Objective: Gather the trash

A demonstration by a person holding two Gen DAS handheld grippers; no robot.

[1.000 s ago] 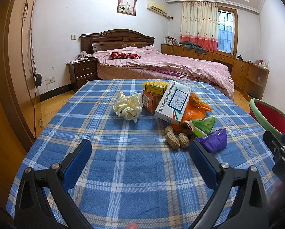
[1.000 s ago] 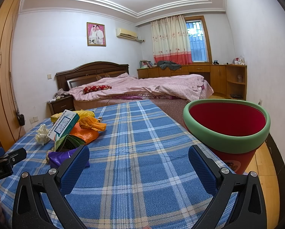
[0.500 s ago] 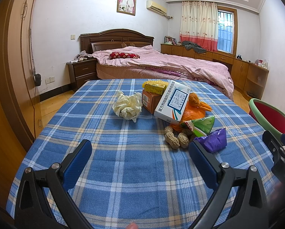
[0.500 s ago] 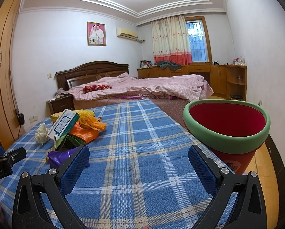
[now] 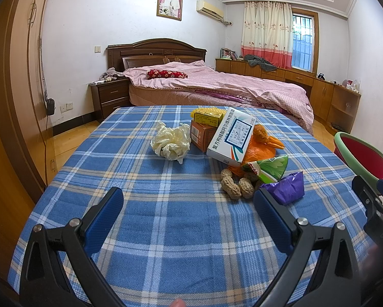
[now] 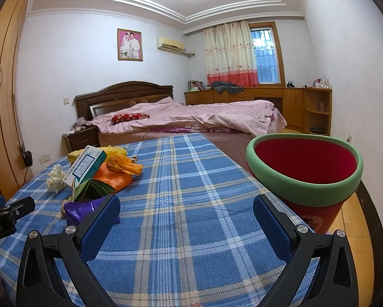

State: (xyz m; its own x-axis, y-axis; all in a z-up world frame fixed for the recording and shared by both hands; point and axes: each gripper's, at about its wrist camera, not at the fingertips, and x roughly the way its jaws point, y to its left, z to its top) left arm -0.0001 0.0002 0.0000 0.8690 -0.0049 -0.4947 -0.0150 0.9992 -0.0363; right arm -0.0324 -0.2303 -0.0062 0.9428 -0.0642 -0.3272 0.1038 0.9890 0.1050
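Observation:
A pile of trash lies on the blue plaid table (image 5: 166, 217): a crumpled white tissue (image 5: 171, 143), a white medicine box (image 5: 232, 136) leaning on a brown box (image 5: 200, 136), an orange bag (image 5: 262, 144), a green wrapper (image 5: 270, 167), peanuts (image 5: 236, 185) and a purple wrapper (image 5: 287, 188). My left gripper (image 5: 187, 206) is open, hovering short of the pile. My right gripper (image 6: 186, 213) is open over the table, with the purple wrapper (image 6: 85, 209) by its left finger. A red bin with a green rim (image 6: 304, 171) stands at the table's right edge.
Beyond the table is a bed with a pink quilt (image 5: 217, 87), a nightstand (image 5: 110, 97) and wooden cabinets (image 5: 327, 92) under the window. A wooden wardrobe (image 5: 12, 89) lines the left wall. The red bin (image 5: 365, 157) shows at the right in the left wrist view.

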